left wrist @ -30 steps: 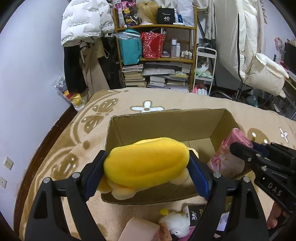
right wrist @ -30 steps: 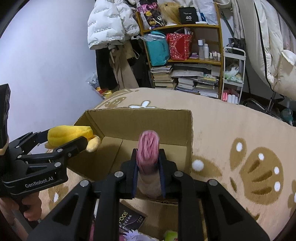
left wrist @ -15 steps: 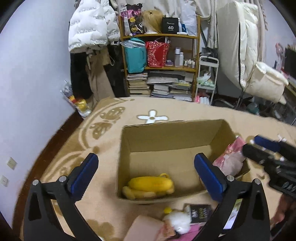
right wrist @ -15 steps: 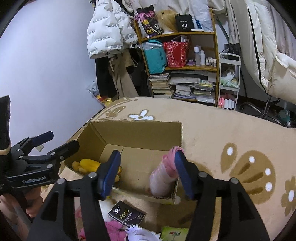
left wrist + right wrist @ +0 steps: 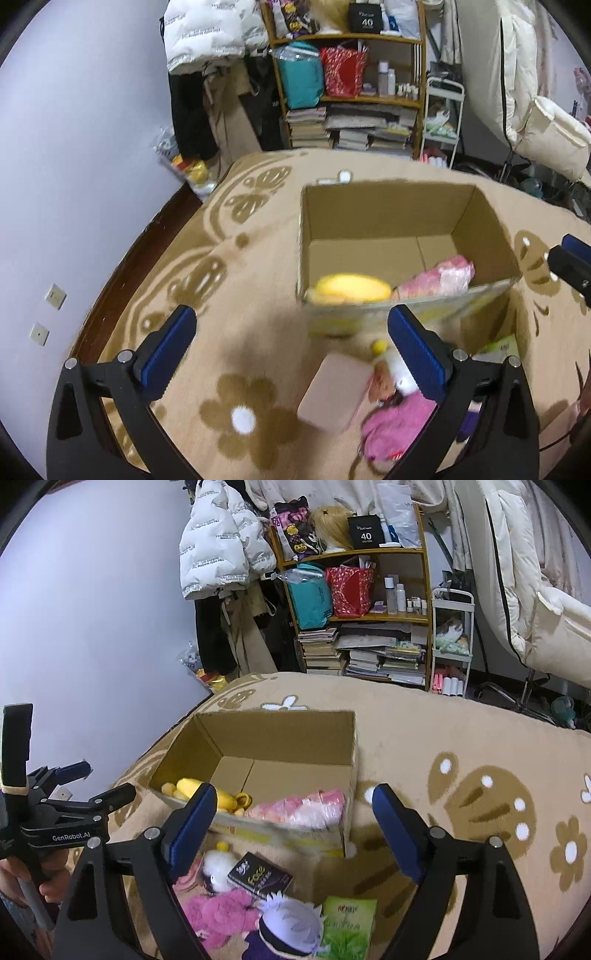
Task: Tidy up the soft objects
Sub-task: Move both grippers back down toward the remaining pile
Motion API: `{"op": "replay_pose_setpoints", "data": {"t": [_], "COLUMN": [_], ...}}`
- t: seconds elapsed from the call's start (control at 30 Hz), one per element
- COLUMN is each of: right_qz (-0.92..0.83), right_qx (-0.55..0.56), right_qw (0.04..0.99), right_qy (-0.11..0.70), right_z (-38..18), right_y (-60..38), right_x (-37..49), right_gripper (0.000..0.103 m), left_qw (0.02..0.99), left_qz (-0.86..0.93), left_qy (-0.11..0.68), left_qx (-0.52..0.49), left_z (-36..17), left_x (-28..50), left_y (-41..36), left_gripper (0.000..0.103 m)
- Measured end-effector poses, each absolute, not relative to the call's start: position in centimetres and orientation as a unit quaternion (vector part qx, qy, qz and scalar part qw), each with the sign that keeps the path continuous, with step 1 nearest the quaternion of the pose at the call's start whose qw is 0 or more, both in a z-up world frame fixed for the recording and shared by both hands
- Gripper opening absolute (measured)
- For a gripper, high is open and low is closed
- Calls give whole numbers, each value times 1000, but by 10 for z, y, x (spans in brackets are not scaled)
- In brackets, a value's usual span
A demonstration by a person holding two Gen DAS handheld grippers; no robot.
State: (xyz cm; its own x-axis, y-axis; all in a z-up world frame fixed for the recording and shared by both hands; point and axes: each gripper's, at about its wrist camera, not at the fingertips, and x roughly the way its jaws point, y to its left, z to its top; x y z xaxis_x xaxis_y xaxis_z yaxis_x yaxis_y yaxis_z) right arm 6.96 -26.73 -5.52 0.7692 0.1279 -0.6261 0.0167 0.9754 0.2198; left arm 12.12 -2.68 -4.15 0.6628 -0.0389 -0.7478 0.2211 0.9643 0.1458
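You're in a lived-in bedroom: far wooden shelf (image 5: pixel 369 602) crammed with books, bags and cosmetics, white puffer jacket (image 5: pixel 218 542) hung on the wall, beige flower-pattern rug (image 5: pixel 461 738) underfoot, padded chair (image 5: pixel 554 144) far right.

Cardboard box (image 5: pixel 388 206) near wall blurred, hiding the lower part of the yellow plush (image 5: pixel 351 288). Purple-haired doll (image 5: pixel 288 926) cut off at the bottom edge. Green packet (image 5: pixel 349 923) print illegible.
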Motion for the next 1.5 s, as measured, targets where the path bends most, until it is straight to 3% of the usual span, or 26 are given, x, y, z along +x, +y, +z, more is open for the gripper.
{"op": "replay_pose_setpoints", "data": {"t": [0.63, 1.4, 1.5], "right_qz": [11, 20, 23], "right_qx": [109, 94, 94], "right_qw": [919, 886, 880], "right_qy": [378, 454, 466], "right_z": [-85, -158, -165], "right_y": [-257, -241, -240], "right_x": [36, 41, 44], "right_gripper": [90, 90, 86], "left_qw": [859, 791, 782], "left_qz": [-61, -59, -64], "left_qy": [484, 583, 596], "left_qx": [157, 175, 172], "left_z": [-75, -133, -142], "left_x": [106, 135, 139], "left_y": [-31, -40, -42], "left_gripper": [102, 102, 102]}}
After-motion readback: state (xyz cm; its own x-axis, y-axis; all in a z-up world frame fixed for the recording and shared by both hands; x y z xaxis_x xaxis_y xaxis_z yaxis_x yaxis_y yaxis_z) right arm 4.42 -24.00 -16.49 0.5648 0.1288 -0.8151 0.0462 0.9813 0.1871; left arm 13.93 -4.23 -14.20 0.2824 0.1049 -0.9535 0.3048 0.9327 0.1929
